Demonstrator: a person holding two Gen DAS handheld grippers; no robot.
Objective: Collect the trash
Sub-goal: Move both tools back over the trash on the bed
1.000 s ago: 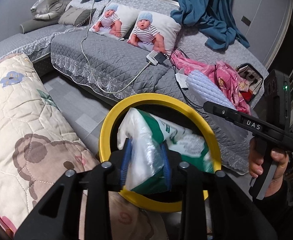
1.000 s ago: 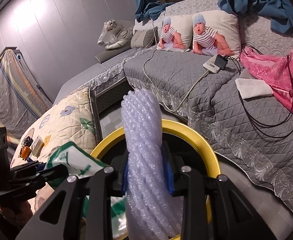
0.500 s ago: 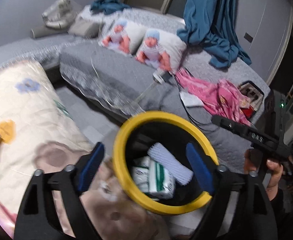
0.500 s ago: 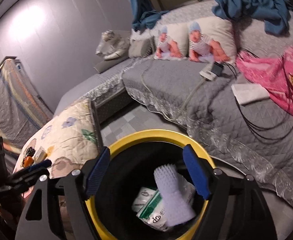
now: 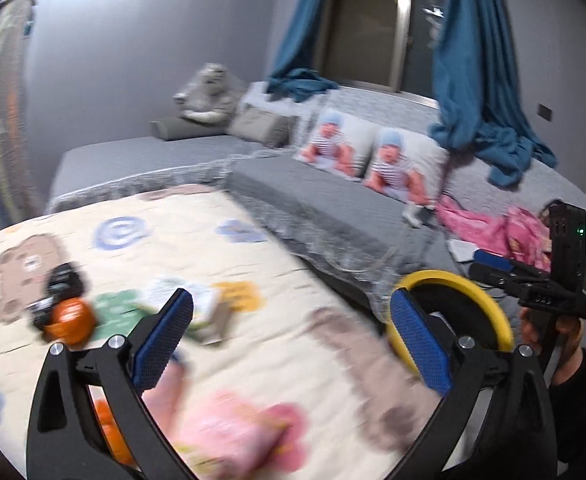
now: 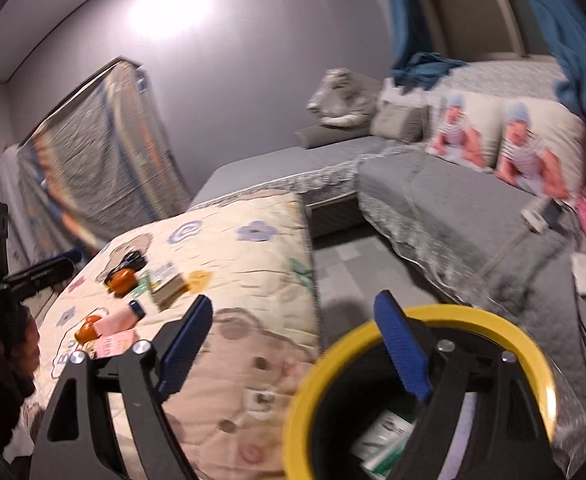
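The yellow-rimmed black bin (image 6: pixel 421 396) stands on the floor beside the cream quilt (image 6: pixel 249 264); a green-and-white wrapper (image 6: pixel 385 436) lies inside it. The bin's rim also shows in the left wrist view (image 5: pixel 453 280). My left gripper (image 5: pixel 289 344) is open and empty above the quilt (image 5: pixel 197 232), over blurred litter: an orange-and-black object (image 5: pixel 67 318), a small box (image 5: pixel 209 316) and a pink packet (image 5: pixel 233 436). My right gripper (image 6: pixel 293 352) is open and empty at the bin's left edge. The same litter lies on the quilt in the right wrist view (image 6: pixel 141 296).
A grey sofa (image 6: pixel 453 200) with two baby-print pillows (image 6: pixel 505 140), pink cloth (image 5: pixel 501 232), cables and a charger runs behind. A blue curtain (image 5: pixel 473 80) hangs at the window. A covered frame (image 6: pixel 93 152) leans on the wall. Grey floor tiles (image 6: pixel 349 268) show between quilt and sofa.
Both grippers opened and dropped the wrapper and the white foam roll into the bin. Both have since swung left towards the quilt, still open.
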